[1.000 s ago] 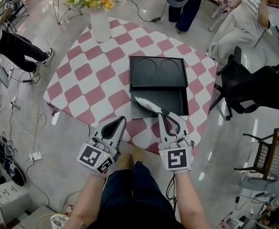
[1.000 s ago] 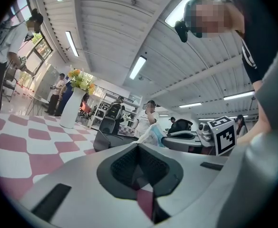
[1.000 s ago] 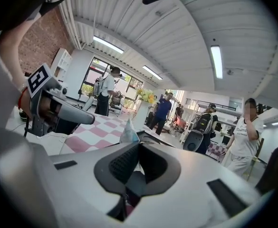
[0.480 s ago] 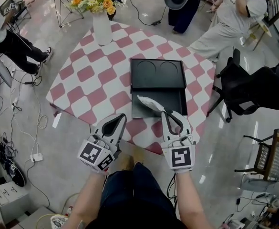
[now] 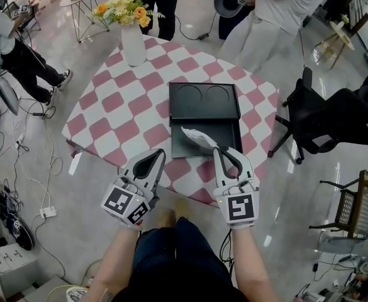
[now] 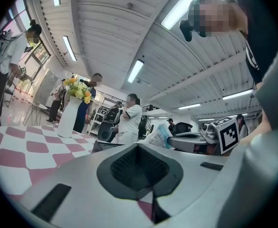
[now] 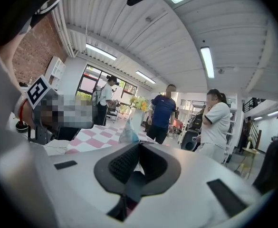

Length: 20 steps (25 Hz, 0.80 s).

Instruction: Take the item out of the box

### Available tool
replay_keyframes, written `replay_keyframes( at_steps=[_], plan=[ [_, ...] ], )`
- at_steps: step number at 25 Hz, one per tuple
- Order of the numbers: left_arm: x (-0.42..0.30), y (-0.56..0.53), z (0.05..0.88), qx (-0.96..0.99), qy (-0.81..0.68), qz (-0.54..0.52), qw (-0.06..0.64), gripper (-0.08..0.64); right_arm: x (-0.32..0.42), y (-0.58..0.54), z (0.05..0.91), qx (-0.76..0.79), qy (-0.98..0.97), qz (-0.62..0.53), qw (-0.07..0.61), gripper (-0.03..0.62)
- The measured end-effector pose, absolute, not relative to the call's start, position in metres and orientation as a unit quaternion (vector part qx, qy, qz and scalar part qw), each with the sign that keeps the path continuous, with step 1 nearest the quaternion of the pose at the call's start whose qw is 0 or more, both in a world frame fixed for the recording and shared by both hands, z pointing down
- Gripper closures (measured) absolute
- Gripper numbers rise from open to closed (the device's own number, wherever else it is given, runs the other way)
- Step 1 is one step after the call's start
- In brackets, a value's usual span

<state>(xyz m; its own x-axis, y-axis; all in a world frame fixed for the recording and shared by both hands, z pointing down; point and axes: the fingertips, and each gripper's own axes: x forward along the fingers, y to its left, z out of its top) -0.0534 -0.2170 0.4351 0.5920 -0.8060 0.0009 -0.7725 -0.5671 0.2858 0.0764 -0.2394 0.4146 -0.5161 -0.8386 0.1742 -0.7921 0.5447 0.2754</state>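
In the head view, a black box point(image 5: 229, 133) sat open on the checked table point(image 5: 117, 109), its lid point(image 5: 204, 100) lying just beyond it and a vase point(image 5: 133, 43) of flowers standing well apart at the far edge. The right gripper point(image 5: 219, 150) was over the box's near edge, its jaws pressed together on one end of a white packet point(image 5: 198, 137), the rest of which stretched out above the box's inside. The left gripper point(image 5: 160, 154) sat beside the box's near left corner, jaws together and nothing in them. In the left gripper view, the pads met with nothing between them; past them the packet point(image 6: 158, 136) showed raised above the dark edge of the box, next to the right gripper's marked cube. In the right gripper view, the jaws were pinched tight and the packet point(image 7: 128, 133) stuck up just beyond the tips, with the table behind it. As a judgement, the grasp was made and the lift looked begun, but the packet was not yet clear of the box: it had yet to be carried out past the rim and set down on the cloth. No other item could be seen in the box, though part of its floor lay hidden under the packet.
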Motion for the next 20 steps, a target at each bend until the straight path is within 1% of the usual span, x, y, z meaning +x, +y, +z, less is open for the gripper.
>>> replay_keyframes(
  at_steps=[20],
  plan=[
    [-0.056,-0.219,0.405,0.884,-0.45,-0.074,0.106,0.552,0.086,-0.232,0.389,0.48,-0.865,-0.077,0.122,0.586]
  ],
)
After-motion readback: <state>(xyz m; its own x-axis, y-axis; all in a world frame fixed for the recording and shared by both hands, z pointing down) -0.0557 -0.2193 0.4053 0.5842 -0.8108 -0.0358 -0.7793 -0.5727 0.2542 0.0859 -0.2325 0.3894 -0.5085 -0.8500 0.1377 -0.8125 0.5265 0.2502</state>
